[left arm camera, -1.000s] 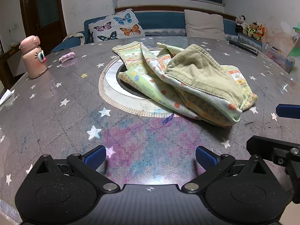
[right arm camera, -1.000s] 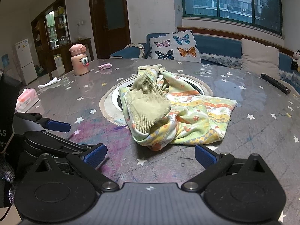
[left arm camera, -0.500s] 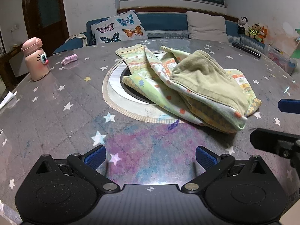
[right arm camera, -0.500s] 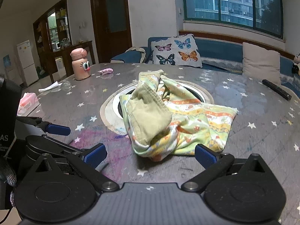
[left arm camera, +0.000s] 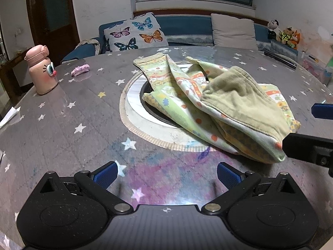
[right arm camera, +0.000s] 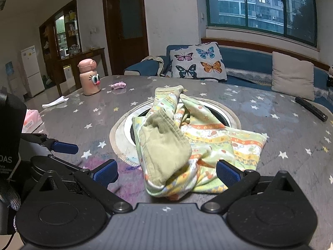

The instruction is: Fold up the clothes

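A crumpled pair of small patterned pants [left arm camera: 224,104], yellow-green print with an olive lining turned out, lies over the round inset in the middle of the star-print table [left arm camera: 62,129]. It also shows in the right wrist view [right arm camera: 187,145]. My left gripper [left arm camera: 166,175] is open and empty, above the table's near edge, left of the garment's near corner. My right gripper [right arm camera: 165,173] is open, its jaws standing either side of the garment's near bunched end, not closed on it. The right gripper's fingers [left arm camera: 320,112] show at the left view's right edge.
A pink cartoon bottle [left arm camera: 41,73] and a pink wad [left arm camera: 80,70] sit at the far left. A white paper [right arm camera: 55,102] and a tissue pack [right arm camera: 31,120] lie left. A black remote [right arm camera: 311,108] lies far right. A sofa with cushions stands behind.
Both grippers have risen and tilted slightly, and the right one has moved in closer to the garment's near end. The garment has not moved. Both stay open.
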`<control>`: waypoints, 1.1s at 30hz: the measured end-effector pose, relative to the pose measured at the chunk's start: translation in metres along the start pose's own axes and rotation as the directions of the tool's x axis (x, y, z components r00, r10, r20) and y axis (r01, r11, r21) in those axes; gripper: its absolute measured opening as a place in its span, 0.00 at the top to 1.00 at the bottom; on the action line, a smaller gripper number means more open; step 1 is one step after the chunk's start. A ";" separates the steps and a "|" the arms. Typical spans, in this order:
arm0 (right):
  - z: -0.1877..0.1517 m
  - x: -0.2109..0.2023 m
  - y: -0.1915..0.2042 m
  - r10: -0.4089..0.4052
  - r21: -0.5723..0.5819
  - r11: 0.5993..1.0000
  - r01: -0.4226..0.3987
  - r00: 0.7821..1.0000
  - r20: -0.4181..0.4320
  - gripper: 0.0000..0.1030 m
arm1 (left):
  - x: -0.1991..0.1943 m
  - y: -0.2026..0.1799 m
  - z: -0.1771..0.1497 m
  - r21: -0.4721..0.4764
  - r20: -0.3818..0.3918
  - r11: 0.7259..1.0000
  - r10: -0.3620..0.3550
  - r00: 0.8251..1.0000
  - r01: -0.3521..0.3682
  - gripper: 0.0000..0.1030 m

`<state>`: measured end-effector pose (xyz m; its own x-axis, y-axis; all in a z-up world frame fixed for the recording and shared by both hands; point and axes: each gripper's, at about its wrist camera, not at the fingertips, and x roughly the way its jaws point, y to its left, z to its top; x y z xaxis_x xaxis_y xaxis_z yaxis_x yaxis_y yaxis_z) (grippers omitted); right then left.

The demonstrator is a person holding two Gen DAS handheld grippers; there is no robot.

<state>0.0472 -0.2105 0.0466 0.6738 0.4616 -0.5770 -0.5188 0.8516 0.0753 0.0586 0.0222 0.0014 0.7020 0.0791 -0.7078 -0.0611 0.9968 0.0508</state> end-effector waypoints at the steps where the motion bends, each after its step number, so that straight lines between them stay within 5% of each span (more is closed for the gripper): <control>1: 0.002 0.002 0.000 0.001 -0.002 1.000 -0.001 1.000 0.000 0.01 | 0.001 0.002 0.002 -0.001 0.002 1.000 0.003 1.000 -0.003 0.00; 14: 0.022 0.035 0.005 0.062 -0.046 0.997 -0.064 0.998 -0.030 0.04 | 0.004 0.044 0.045 -0.066 0.072 0.994 0.087 0.994 -0.082 0.00; 26: 0.006 0.043 0.037 0.187 -0.138 0.970 -0.199 0.978 -0.096 0.12 | 0.024 0.032 0.081 -0.046 0.096 0.999 0.001 0.995 0.003 0.01; 33: 0.030 0.030 0.005 0.154 -0.112 0.981 -0.156 0.988 -0.029 0.12 | 0.047 0.027 0.110 -0.036 0.103 0.999 -0.032 0.994 0.036 0.09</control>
<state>0.0808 -0.1843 0.0541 0.5708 0.5795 -0.5818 -0.6730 0.7361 0.0729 0.1679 0.0536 0.0468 0.7730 0.0477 -0.6327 -0.0615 0.9981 0.0001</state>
